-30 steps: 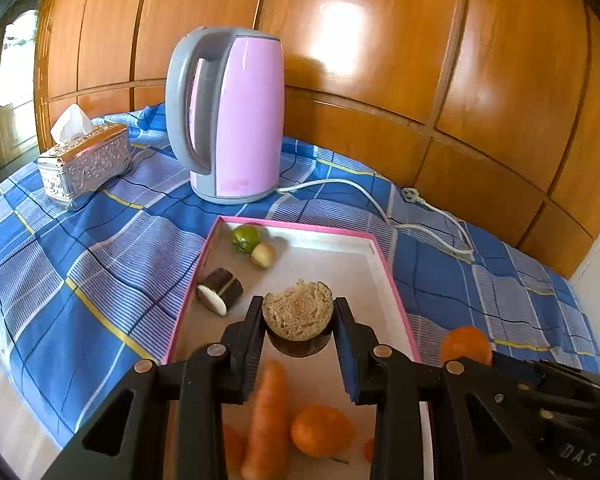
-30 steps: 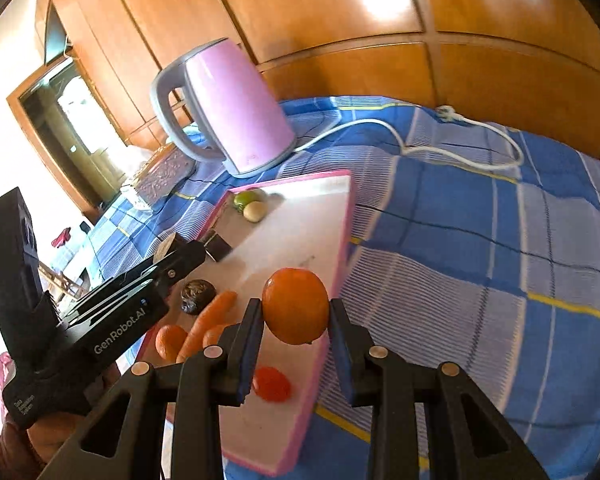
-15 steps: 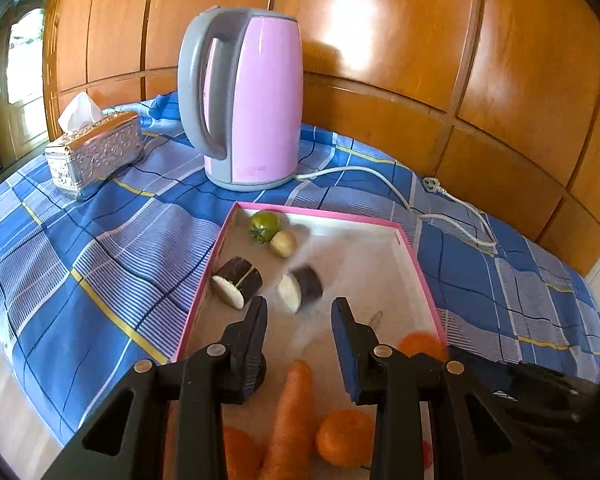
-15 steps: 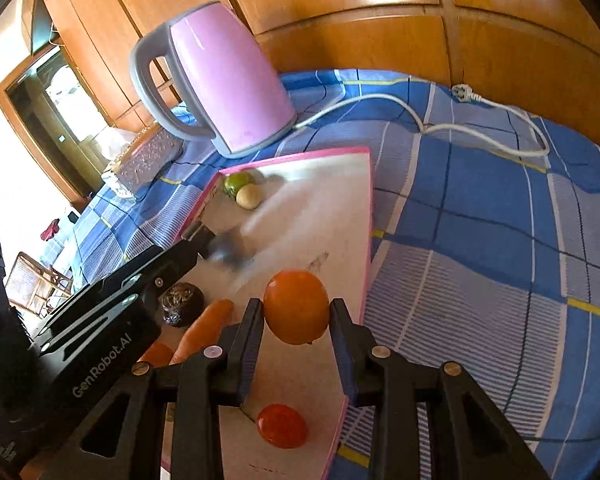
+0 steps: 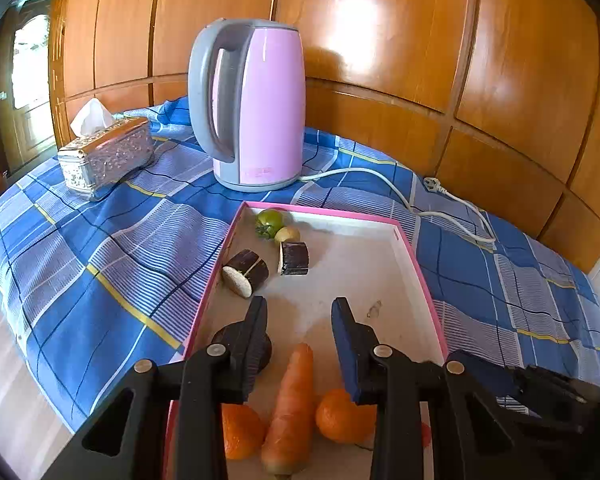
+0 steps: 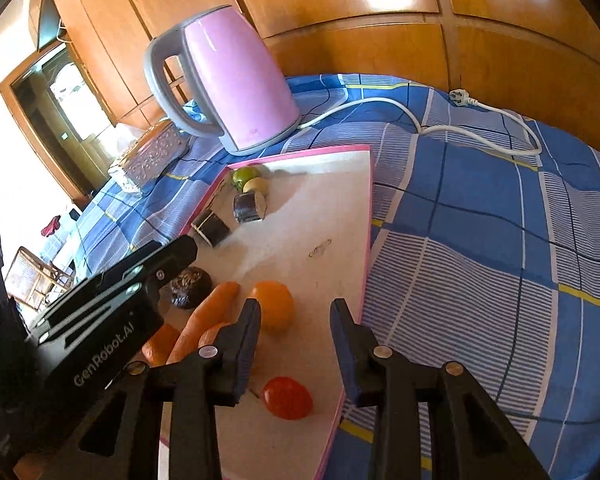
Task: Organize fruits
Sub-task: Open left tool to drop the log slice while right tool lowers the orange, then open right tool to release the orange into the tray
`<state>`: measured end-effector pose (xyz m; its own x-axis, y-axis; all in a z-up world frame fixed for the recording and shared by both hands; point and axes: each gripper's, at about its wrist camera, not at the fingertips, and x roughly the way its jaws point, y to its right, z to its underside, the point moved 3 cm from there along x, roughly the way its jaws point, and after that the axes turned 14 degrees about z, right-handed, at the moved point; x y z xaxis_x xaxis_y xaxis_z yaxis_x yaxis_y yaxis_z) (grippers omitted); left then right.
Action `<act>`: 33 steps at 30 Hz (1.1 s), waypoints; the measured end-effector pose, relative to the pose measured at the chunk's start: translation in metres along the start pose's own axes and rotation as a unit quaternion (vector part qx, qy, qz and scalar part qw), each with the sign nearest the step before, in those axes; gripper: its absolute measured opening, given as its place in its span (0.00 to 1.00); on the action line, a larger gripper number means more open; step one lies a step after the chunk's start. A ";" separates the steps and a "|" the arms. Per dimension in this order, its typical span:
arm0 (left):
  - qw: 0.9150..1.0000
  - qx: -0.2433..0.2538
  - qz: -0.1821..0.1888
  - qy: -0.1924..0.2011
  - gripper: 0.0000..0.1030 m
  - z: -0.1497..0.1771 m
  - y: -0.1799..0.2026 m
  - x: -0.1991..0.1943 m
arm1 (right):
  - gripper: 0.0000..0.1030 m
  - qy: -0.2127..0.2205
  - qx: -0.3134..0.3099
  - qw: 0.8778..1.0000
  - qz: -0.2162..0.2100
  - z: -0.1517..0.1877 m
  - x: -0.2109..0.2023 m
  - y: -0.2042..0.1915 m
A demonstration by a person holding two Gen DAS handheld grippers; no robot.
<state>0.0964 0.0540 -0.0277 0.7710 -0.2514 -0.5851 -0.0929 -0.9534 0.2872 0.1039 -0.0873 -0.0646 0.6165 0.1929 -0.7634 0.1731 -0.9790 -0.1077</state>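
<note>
A pink-rimmed white tray lies on the blue checked cloth. At its far end sit a green tomato, a small pale fruit and two dark eggplant pieces. Near me lie a carrot, oranges, a dark round fruit and a red tomato. My left gripper is open and empty above the tray. My right gripper is open, the orange resting just beyond its left finger.
A pink electric kettle stands behind the tray, its white cord and plug trailing right. A silver tissue box sits at the far left. Wood panelling backs the table. The cloth edge drops off at left.
The left gripper released the eggplant piece, which now rests by the other piece at the tray's far end. The right gripper opened and the orange now lies on the tray.
</note>
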 end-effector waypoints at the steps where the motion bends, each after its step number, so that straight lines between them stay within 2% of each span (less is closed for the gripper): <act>1: 1.000 0.000 -0.001 0.000 0.33 0.001 0.000 -0.001 | 0.35 0.000 -0.002 1.000 0.001 0.002 -0.001 -0.001; 18: 1.000 0.000 -0.010 -0.003 0.36 0.021 0.002 -0.022 | 0.35 0.027 -0.022 0.999 0.024 0.019 -0.021 -0.009; 23: 1.000 0.003 -0.012 0.003 0.44 0.022 0.002 -0.031 | 0.35 0.046 -0.023 0.998 0.041 0.020 -0.031 -0.008; 27: 1.000 0.013 -0.019 0.008 0.48 0.025 0.004 -0.039 | 0.36 0.075 -0.030 0.994 0.073 0.024 -0.043 -0.008; 30: 0.999 0.018 -0.024 0.012 0.56 0.030 0.006 -0.045 | 0.39 0.088 -0.022 0.992 0.090 0.027 -0.050 -0.004; 33: 0.999 0.019 -0.025 0.014 0.60 0.036 0.007 -0.051 | 0.41 0.093 -0.012 0.990 0.105 0.034 -0.054 0.003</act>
<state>0.0341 0.0542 -0.0234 0.7931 -0.1986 -0.5759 -0.0770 -0.9705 0.2286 0.0453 -0.1028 -0.0454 0.7714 -0.0041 -0.6363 0.0427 -0.9974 0.0581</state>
